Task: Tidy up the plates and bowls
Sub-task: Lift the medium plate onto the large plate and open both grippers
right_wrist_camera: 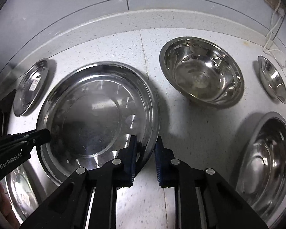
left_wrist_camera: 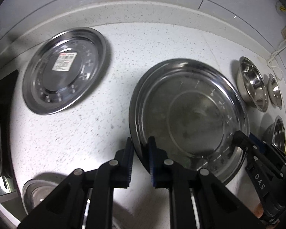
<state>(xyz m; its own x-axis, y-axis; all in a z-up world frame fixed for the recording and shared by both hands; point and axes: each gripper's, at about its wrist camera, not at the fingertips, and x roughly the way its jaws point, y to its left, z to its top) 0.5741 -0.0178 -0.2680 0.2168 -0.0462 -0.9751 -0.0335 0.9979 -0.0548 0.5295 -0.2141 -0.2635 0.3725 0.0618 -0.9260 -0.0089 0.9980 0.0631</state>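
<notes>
A large steel plate (left_wrist_camera: 190, 114) sits in the middle of the speckled counter (left_wrist_camera: 114, 76); it also shows in the right wrist view (right_wrist_camera: 97, 112) and seems to rest on another plate. My left gripper (left_wrist_camera: 141, 147) straddles its left rim, jaws slightly apart with a gap showing. My right gripper (right_wrist_camera: 145, 145) straddles its right rim the same way. A second plate with a label (left_wrist_camera: 64, 70) lies at the back left, also seen in the right wrist view (right_wrist_camera: 31, 85).
Steel bowls stand to the right: a big one (right_wrist_camera: 202, 72), a small one (right_wrist_camera: 272, 78), and a large one (right_wrist_camera: 267, 164). Another bowl (left_wrist_camera: 38, 194) sits at the front left. A white cable (right_wrist_camera: 274, 30) hangs at the back right wall.
</notes>
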